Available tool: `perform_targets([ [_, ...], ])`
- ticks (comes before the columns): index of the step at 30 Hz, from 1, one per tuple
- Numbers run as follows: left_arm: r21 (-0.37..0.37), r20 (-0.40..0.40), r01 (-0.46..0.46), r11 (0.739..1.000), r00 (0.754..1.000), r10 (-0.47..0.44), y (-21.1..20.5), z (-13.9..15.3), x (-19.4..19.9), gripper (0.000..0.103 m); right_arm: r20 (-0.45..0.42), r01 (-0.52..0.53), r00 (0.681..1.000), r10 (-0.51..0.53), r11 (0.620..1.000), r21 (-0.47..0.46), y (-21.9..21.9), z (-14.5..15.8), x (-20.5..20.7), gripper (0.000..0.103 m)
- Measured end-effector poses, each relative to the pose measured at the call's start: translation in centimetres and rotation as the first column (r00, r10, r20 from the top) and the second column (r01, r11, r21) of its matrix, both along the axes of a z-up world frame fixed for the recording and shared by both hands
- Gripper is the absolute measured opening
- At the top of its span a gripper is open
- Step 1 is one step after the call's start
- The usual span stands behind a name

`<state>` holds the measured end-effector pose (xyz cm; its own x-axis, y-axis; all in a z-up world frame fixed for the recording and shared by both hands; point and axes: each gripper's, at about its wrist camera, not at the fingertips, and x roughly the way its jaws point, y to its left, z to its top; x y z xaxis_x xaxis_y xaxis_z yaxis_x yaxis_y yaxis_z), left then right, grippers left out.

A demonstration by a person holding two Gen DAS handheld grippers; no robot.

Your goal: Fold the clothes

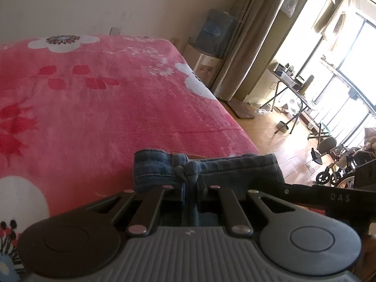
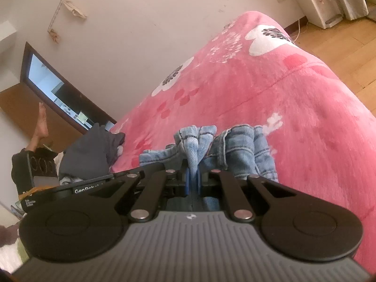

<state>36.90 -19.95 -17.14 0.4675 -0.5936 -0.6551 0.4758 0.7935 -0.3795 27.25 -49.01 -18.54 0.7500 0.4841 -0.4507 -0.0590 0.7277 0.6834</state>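
Two hand-held grippers pinch the same pair of jeans over a pink flowered bed.

Nearest, the left hand-held gripper point(image 1: 190, 188) is clamped on a bunched dark-looking fold of the jeans point(image 1: 206, 166), whose hem edge spreads just beyond its fingertips; the right hand-held gripper point(image 2: 192, 178) is likewise closed on a gathered light-blue fold of the jeans point(image 2: 235, 145), with more denim crumpled to either side of it. Under the jeans lies the bed point(image 1: 105, 108), covered in a pink blanket with white and red flowers. Left of the jeans in the right wrist view, a dark grey garment point(image 2: 94, 150) is heaped at the bed's edge. Beyond the bed's far corner stands a water dispenser point(image 1: 206, 56) against the wall, with a folding table point(image 1: 289, 87) and a wheelchair point(image 1: 338, 164) farther out on the wooden floor.
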Motion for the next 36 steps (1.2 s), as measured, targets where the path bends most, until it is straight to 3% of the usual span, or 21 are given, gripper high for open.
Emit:
perform_targets([
  [4,-0.037,0.012,-0.01,0.999,1.0,0.01,0.2,0.4,0.1,0.009,0.009,0.01,1.0,-0.01,0.999,0.035,-0.6,-0.1,0.4,0.005],
  [12,0.001,-0.015,-0.013,1.0,1.0,0.013,-0.6,-2.1,1.8,0.01,-0.026,0.026,0.999,-0.025,0.999,0.024,-1.0,-2.1,2.1,0.005],
  [16,-0.023,-0.041,-0.028,0.999,0.999,0.027,-0.3,-3.5,2.4,0.016,-0.061,0.051,0.997,-0.05,0.998,0.021,-1.1,-4.3,3.2,0.004],
  [19,-0.063,-0.09,-0.059,0.996,0.995,0.053,0.4,-2.9,2.6,0.021,-0.066,0.052,0.997,-0.049,0.998,0.04,-1.4,-4.2,2.9,0.006],
  [20,-0.07,-0.085,-0.078,0.995,0.994,0.072,0.8,-2.3,2.5,0.032,-0.078,0.055,0.996,-0.051,0.997,0.051,-1.7,-3.9,2.7,0.008],
  [21,-0.076,-0.078,-0.097,0.992,0.993,0.091,1.3,-1.7,2.3,0.055,-0.09,0.058,0.995,-0.052,0.996,0.062,-1.9,-3.6,2.5,0.013],
  [22,-0.079,-0.066,-0.118,0.99,0.991,0.113,2.1,-0.9,1.9,0.07,-0.099,0.059,0.994,-0.052,0.996,0.072,-2.2,-3.2,2.2,0.017],
  [24,-0.086,-0.042,-0.16,0.983,0.987,0.157,3.7,0.6,1.1,0.071,-0.089,0.068,0.994,-0.061,0.995,0.078,-3.0,-2.1,0.7,0.042],
  [26,-0.093,-0.017,-0.199,0.976,0.98,0.198,5.4,2.1,0.2,0.071,-0.062,0.093,0.994,-0.09,0.994,0.058,-3.8,-0.8,-1.0,0.056],
  [32,-0.074,0.094,-0.248,0.966,0.963,0.254,11.0,8.1,-4.4,0.072,-0.022,0.164,0.986,-0.163,0.982,0.092,-7.2,1.7,-7.2,0.056],
  [36,-0.009,0.17,-0.208,0.978,0.964,0.206,12.8,11.5,-9.2,0.073,0.009,0.208,0.977,-0.211,0.97,0.121,-8.8,3.7,-11.8,0.056],
])
